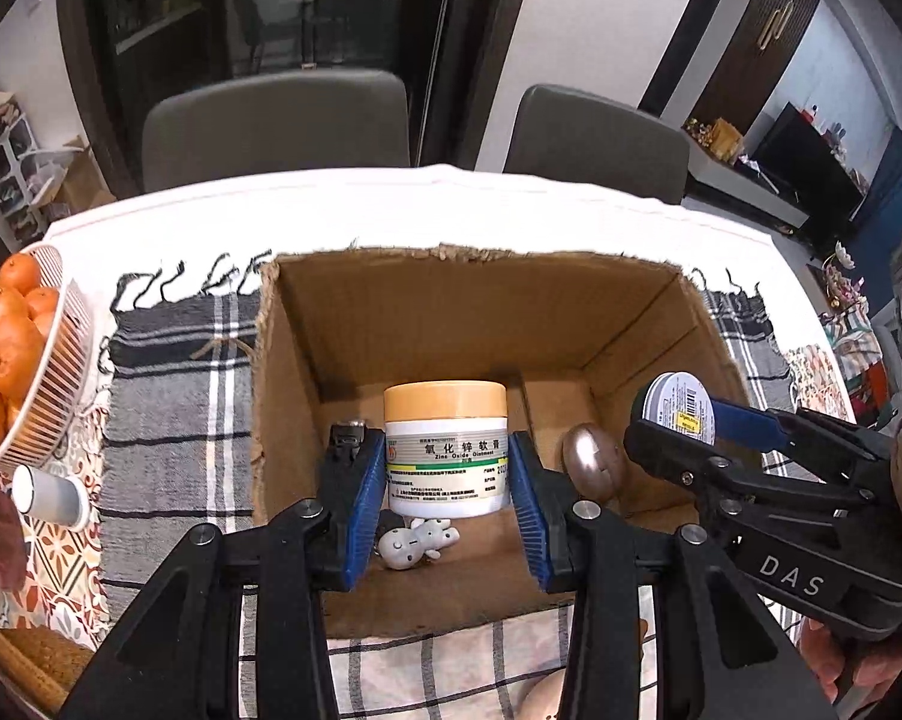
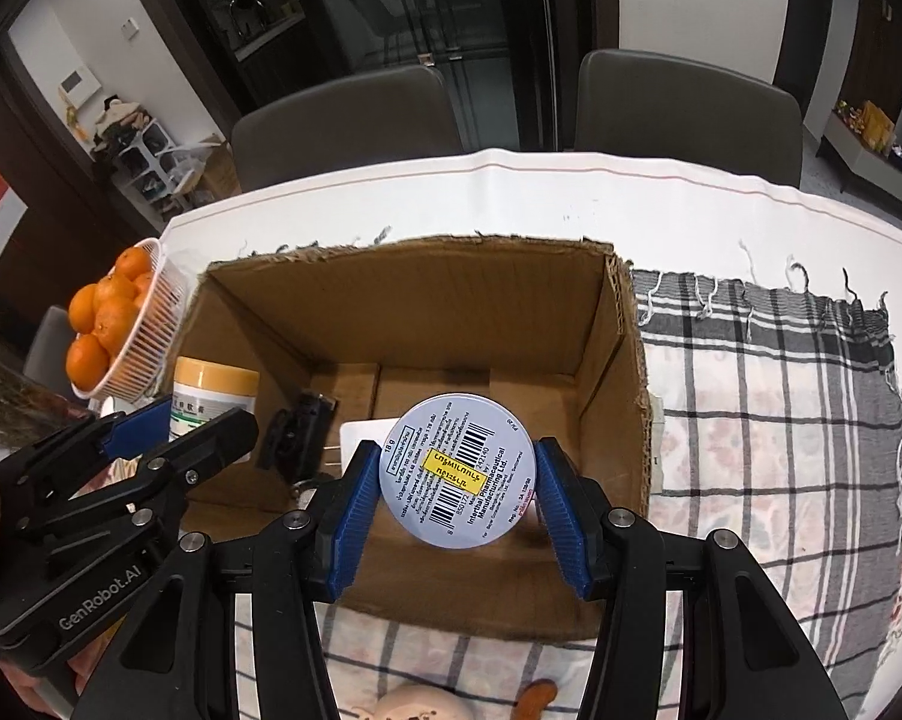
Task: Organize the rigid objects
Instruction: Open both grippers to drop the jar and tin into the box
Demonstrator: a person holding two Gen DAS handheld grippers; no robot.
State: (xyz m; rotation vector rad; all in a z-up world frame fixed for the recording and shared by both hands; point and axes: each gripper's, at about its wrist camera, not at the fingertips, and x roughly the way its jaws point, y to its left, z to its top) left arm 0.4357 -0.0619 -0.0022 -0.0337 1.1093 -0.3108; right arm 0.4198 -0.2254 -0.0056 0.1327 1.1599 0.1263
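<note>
An open cardboard box (image 1: 427,330) (image 2: 619,372) stands on the table. My left gripper (image 1: 448,498) is shut on a white ointment jar (image 1: 447,450) with a tan lid, held over the box's left part; the jar also shows in the right wrist view (image 2: 211,399). My right gripper (image 2: 457,489) is shut on a round flat tin (image 2: 457,471) with a barcode label, held over the box; the tin shows in the left wrist view (image 1: 679,411) too. In the box lie a small white rabbit figure (image 1: 412,540), a silver oval object (image 1: 592,459) and a black clip (image 2: 298,438).
A white basket of oranges (image 1: 37,372) (image 2: 133,324) stands left of the box. A small white cup (image 1: 49,495) lies near it. A plaid cloth (image 2: 769,396) covers the table. Two grey chairs (image 1: 277,120) stand behind the table. A pale figure (image 2: 421,705) lies at the near edge.
</note>
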